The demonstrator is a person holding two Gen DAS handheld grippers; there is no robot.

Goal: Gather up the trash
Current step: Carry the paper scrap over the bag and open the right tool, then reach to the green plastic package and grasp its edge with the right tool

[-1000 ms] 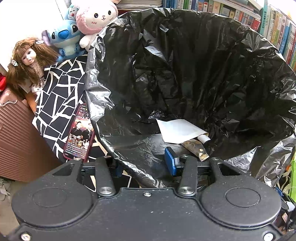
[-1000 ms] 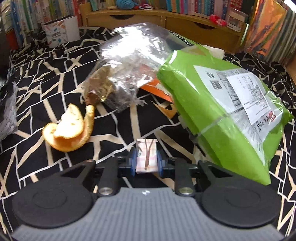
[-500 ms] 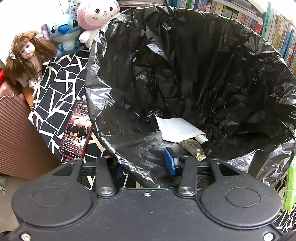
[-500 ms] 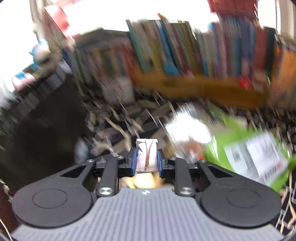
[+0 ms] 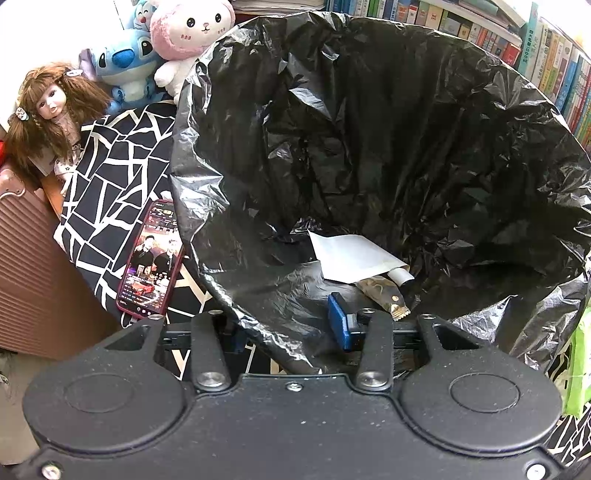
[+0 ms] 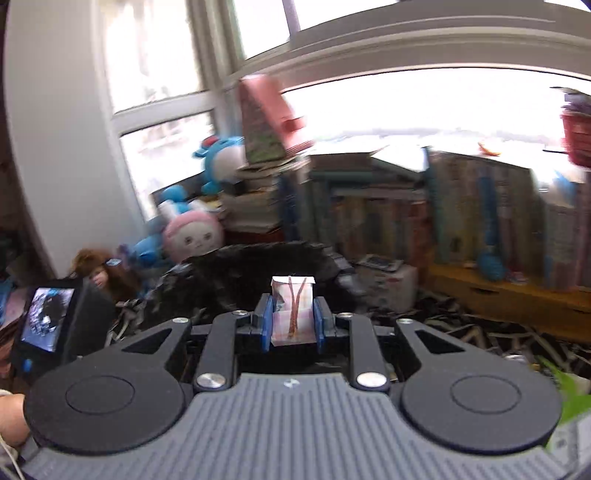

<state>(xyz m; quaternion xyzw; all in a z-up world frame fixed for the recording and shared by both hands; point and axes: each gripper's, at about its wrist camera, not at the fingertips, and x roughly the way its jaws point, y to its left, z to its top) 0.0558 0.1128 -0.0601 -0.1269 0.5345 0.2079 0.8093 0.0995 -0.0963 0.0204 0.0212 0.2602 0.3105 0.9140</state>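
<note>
My left gripper (image 5: 286, 328) is shut on the near rim of a wide-open black trash bag (image 5: 369, 147). One blue pad (image 5: 340, 325) is inside the bag; the other finger is hidden behind the plastic. A white paper (image 5: 351, 258) and a brown wrapper (image 5: 384, 295) lie at the bottom. My right gripper (image 6: 293, 325) is shut on a small pink-and-white wrapper (image 6: 291, 295) with brown stripes. It holds it upright in the air, short of the bag (image 6: 251, 273). The right wrist view is blurred.
A phone (image 5: 151, 258) lies on the black-and-white patterned cloth (image 5: 107, 184) left of the bag. A doll (image 5: 48, 122) and plush toys (image 5: 184, 33) sit behind it, with bookshelves (image 6: 443, 221) at the back. A green packet (image 5: 580, 362) lies to the right.
My right gripper has lifted the small wrapper off the cloth and swung left and up to face the bag; the orange peel and clear bag have left its view. The left gripper held still.
</note>
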